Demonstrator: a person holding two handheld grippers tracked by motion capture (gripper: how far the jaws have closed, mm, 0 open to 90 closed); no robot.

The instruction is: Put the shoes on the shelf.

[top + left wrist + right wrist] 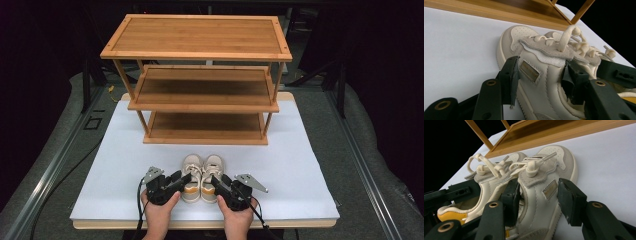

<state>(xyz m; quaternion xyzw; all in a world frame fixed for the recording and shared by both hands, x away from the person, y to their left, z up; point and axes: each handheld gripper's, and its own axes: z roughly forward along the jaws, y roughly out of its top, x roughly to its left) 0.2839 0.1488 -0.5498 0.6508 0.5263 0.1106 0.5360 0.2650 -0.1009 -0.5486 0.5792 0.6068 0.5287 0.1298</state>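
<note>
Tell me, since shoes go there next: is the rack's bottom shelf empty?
Empty. The high view shows bare wood on the bottom shelf; both shoes stand on the white table.

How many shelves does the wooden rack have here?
3. The rack's top shelf sits highest, the middle shelf below it, and the bottom shelf rests low on the white table. None looks hidden.
</note>
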